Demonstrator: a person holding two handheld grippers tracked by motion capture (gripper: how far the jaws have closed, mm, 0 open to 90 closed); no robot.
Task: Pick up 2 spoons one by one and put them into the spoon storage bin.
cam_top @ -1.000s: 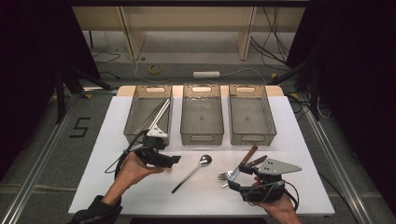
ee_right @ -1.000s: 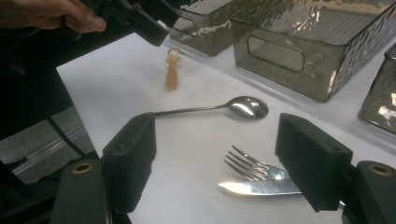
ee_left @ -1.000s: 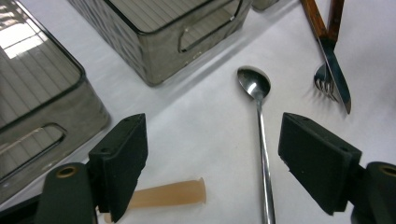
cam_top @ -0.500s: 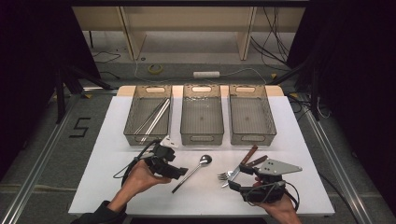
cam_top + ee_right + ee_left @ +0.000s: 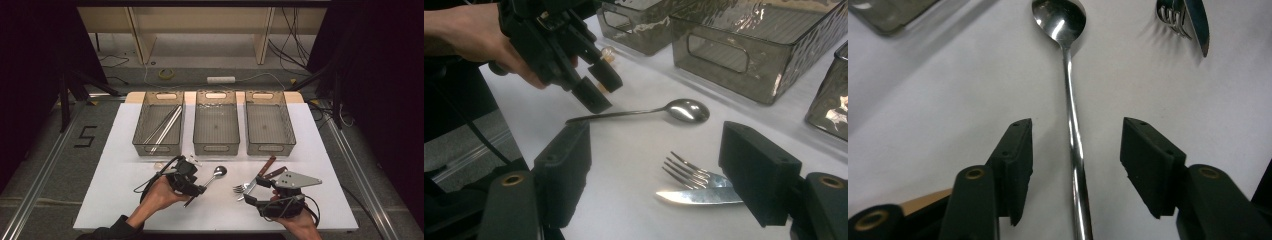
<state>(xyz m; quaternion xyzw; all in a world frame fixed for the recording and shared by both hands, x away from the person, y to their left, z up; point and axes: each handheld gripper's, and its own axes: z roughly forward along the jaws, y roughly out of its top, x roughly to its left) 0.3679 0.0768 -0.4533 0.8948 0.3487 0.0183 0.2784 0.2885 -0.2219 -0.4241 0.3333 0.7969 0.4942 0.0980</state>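
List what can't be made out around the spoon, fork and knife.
- Spoon: handle end cut off by the left gripper view's bottom edge; in the high view the left gripper covers it.
- Knife handle: hidden behind the right gripper's jaw in its own view.
- Fork tines: too small in the high view.

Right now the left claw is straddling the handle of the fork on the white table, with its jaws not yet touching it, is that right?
Not quite: it is the spoon, not the fork, whose handle runs between the jaws of the left claw. The left gripper view shows this. The jaws have just been closing and still stand clear of the handle on the white table.
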